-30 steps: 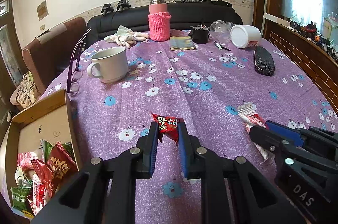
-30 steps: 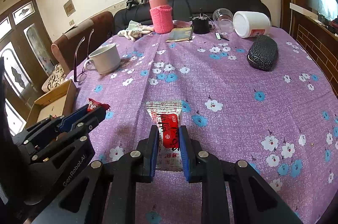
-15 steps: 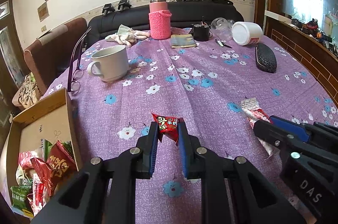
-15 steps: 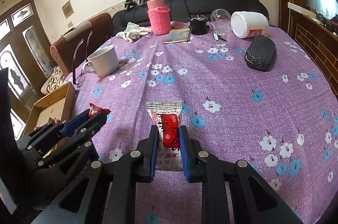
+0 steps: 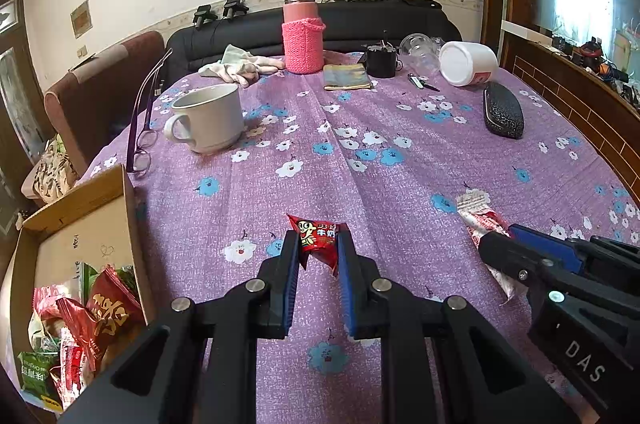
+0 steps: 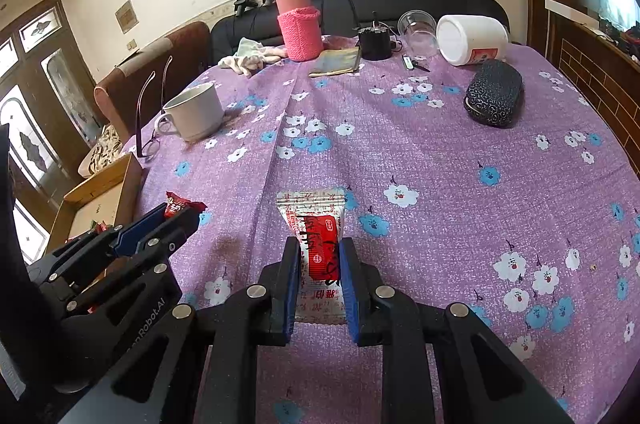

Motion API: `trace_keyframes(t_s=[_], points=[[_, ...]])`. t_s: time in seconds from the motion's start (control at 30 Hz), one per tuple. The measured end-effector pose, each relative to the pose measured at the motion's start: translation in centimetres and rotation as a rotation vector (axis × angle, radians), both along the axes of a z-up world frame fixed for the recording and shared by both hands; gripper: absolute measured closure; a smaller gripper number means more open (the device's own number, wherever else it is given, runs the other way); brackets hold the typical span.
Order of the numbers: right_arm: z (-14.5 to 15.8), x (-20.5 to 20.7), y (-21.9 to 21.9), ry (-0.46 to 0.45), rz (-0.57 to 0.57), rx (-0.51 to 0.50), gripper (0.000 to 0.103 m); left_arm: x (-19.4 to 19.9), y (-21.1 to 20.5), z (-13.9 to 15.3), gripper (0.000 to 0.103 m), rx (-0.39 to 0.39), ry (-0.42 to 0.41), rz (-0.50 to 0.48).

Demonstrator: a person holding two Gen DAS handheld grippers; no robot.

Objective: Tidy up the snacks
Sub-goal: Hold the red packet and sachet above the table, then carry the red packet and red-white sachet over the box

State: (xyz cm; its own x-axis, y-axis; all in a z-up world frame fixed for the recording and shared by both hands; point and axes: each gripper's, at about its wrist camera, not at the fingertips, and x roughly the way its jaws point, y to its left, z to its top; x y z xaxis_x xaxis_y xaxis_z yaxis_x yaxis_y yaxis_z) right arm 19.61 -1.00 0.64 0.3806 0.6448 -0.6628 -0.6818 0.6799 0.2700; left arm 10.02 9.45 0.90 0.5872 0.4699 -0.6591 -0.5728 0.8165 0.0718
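Observation:
My left gripper (image 5: 318, 244) is shut on a small red snack packet (image 5: 318, 238) and holds it just above the purple flowered tablecloth (image 5: 360, 127). My right gripper (image 6: 319, 252) is shut on a white and red snack sachet (image 6: 316, 228), also low over the cloth. The sachet shows at the right of the left wrist view (image 5: 480, 220). The red packet shows at the left of the right wrist view (image 6: 180, 204). A cardboard box (image 5: 80, 224) holding several snack packets stands off the table's left edge.
On the table: a white mug (image 5: 208, 117), purple glasses (image 5: 142, 143), a pink flask in a knitted sleeve (image 5: 302, 35), a black glasses case (image 5: 502, 109), a white tub on its side (image 5: 468, 63), a black cup (image 5: 380, 61) and a cloth (image 5: 236, 67).
Both grippers have lifted and drawn back a little with their snacks still held. The table contents have not moved.

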Motion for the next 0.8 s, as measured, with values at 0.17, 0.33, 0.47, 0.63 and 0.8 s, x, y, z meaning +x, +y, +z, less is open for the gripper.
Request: trace_keyframes(t_s=[0.17,0.33,0.47,0.63,0.8], points=[[0.2,-0.1,-0.1,-0.009,-0.001,0.006,0.082,0.1,0.0,-0.3,0.085,0.013,0.005,0.017],[0.3,-0.1,-0.3,-0.006,-0.002,0.014,0.082,-0.2,0.0,-0.2,0.085,0.036,0.014,0.055],[0.7,-0.4,-0.5,-0.011,0.002,0.026,0.082,-0.8,-0.8,0.5,0.085,0.065,0.017,0.064],[1.1,-0.6,-0.9,-0.01,0.004,0.044,0.082,-1.9,-1.8,1.1,0.085,0.095,0.029,0.071],[1.3,-1.0,-0.9,-0.018,0.013,0.047,0.082,-3.0,-2.4,2.5,0.085,0.129,0.015,0.087]])
